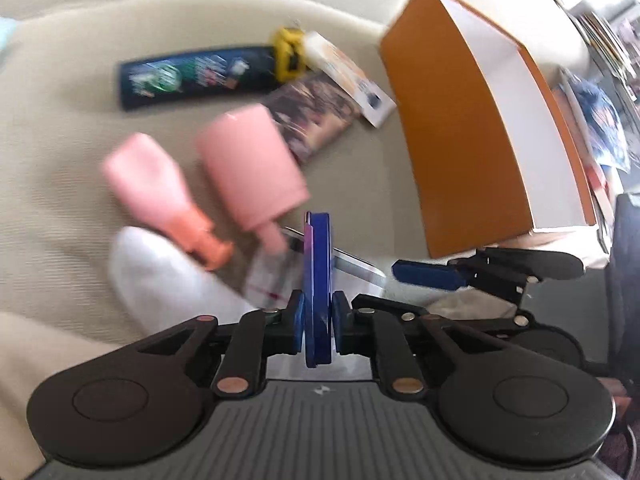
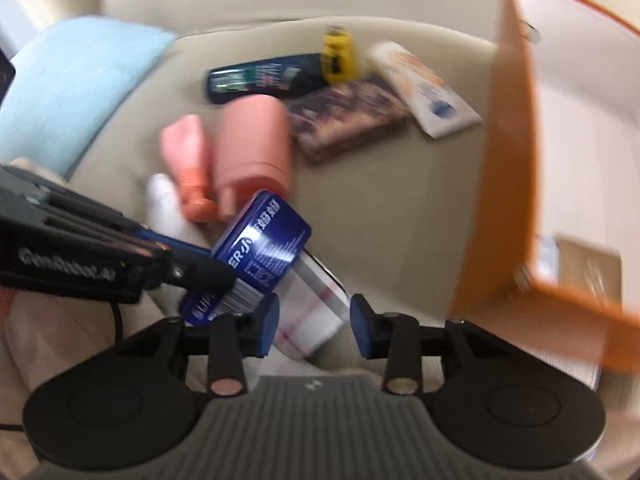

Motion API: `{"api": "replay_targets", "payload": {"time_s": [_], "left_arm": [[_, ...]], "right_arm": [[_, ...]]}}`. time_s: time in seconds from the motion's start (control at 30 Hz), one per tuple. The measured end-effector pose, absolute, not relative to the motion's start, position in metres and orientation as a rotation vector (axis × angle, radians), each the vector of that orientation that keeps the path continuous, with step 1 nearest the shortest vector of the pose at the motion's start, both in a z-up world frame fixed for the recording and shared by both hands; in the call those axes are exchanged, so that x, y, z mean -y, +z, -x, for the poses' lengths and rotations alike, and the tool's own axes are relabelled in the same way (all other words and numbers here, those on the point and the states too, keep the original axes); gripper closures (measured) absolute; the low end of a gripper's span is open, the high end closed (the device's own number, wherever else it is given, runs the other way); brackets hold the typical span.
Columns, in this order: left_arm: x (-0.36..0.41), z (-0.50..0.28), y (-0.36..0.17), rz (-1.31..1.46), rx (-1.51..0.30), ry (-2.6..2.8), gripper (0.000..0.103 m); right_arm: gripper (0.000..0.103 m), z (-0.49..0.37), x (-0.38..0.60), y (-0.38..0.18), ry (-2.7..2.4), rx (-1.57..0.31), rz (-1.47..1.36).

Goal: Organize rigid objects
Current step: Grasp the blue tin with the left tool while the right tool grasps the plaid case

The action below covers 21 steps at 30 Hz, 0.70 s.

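My left gripper is shut on a flat blue tin, held on edge above the beige sofa cushion. In the right wrist view the same tin shows its white-lettered face, clamped by the left gripper. My right gripper is open and empty just right of the tin; it also shows in the left wrist view. The orange box with a white inside stands open at the right.
On the cushion lie two pink bottles, a dark blue tube, a yellow item, a white tube, a brown patterned box, a clear packet, a white cloth and a light blue pillow.
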<state>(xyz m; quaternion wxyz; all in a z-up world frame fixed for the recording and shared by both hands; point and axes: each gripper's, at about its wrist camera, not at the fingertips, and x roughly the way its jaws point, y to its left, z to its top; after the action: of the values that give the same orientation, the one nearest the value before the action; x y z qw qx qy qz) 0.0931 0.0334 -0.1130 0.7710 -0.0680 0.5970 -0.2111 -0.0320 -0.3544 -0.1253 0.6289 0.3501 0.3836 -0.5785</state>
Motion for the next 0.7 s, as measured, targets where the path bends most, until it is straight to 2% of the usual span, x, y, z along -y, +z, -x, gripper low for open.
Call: {"api": "replay_targets", "payload": {"time_s": [0.07, 0.1, 0.3, 0.33, 0.47, 0.5, 0.57, 0.7], "left_arm": [[-0.045, -0.097, -0.103, 0.131, -1.274, -0.428, 0.089], [-0.048, -0.099, -0.101, 0.13, -1.271, -0.418, 0.089], [-0.047, -0.11, -0.101, 0.056, -1.283, -0.405, 0.089], [-0.046, -0.112, -0.104, 0.051, -1.293, -0.407, 0.089], [-0.045, -0.12, -0.115, 0.066, -1.33, -0.403, 0.088], [-0.044, -0.123, -0.119, 0.071, -1.342, -0.396, 0.086], [-0.041, -0.126, -0.124, 0.068, -1.357, -0.387, 0.085], [-0.04, -0.125, -0.125, 0.047, -1.354, -0.384, 0.085]], "right_arm": [[0.04, 0.024, 0.364, -0.127, -1.288, -0.915, -0.77], [0.038, 0.021, 0.369, -0.129, -1.273, -0.935, -0.756], [0.038, 0.012, 0.404, -0.15, -1.2, -1.066, -0.74], [0.035, 0.013, 0.408, -0.154, -1.19, -1.074, -0.756], [0.035, 0.016, 0.416, -0.157, -1.186, -1.054, -0.798], [0.036, 0.015, 0.416, -0.157, -1.185, -1.055, -0.797], [0.046, 0.011, 0.415, -0.157, -1.174, -1.061, -0.792], [0.05, 0.009, 0.414, -0.155, -1.175, -1.068, -0.789]]}}
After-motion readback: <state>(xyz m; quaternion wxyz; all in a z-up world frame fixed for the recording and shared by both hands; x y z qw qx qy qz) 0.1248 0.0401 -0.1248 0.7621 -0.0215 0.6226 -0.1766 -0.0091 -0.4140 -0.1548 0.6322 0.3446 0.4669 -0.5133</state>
